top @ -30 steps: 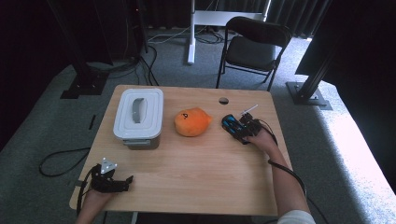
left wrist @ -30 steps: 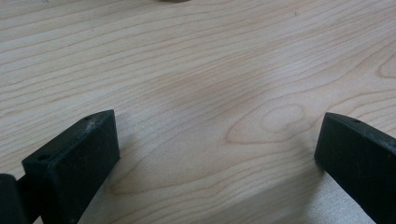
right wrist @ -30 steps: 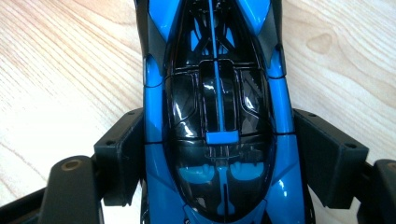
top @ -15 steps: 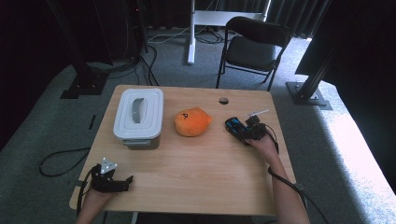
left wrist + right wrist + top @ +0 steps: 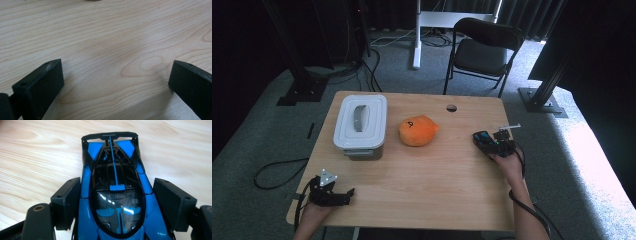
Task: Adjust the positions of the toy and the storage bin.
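A blue and black toy race car (image 5: 112, 170) sits between the jaws of my right gripper (image 5: 117, 192), whose pads press on its two sides. In the high view that gripper (image 5: 488, 142) and the car (image 5: 481, 138) are near the table's right edge, to the right of an orange plush toy (image 5: 418, 130). My left gripper (image 5: 346, 196) rests at the front left corner of the table. In the left gripper view it (image 5: 117, 72) stands open, with only bare wood between its jaws.
A white lidded container (image 5: 360, 125) stands at the left, beside the plush toy. The wooden table (image 5: 427, 185) has a small round hole (image 5: 451, 107) near its far edge. A black chair (image 5: 484, 47) stands behind the table.
My right gripper has carried the toy car to the right and a little nearer, away from the orange plush toy. The left gripper has stayed still.
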`<act>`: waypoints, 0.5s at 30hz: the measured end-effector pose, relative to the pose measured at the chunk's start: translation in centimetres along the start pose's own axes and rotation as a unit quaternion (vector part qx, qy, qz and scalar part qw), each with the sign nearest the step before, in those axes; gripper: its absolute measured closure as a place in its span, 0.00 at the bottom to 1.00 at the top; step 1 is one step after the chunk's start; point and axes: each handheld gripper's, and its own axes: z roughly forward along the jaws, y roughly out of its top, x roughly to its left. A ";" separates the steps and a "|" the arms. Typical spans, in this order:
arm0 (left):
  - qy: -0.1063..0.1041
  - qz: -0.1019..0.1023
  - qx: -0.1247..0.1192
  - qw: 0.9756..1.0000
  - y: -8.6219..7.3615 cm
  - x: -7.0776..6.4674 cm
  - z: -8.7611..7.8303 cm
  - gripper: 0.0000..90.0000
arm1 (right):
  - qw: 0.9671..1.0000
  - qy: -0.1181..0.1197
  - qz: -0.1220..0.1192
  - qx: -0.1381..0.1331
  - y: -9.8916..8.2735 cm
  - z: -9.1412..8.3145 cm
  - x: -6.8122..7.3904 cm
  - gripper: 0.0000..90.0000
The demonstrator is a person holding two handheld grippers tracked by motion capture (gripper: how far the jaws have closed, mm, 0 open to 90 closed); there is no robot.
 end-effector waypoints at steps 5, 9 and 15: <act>0.001 0.000 0.000 1.000 0.0 0.0 0.0 0.00 | 0.999 -0.024 0.046 -0.014 -2.7 -1.5 -1.2 0.27; 0.001 -0.001 0.000 1.000 0.0 0.0 0.0 0.00 | 0.997 -0.040 0.058 -0.006 -5.0 -1.9 -1.1 0.26; 0.001 -0.001 0.000 1.000 0.0 0.0 0.0 0.00 | 0.998 -0.038 0.051 -0.015 -6.9 -1.4 -1.0 0.26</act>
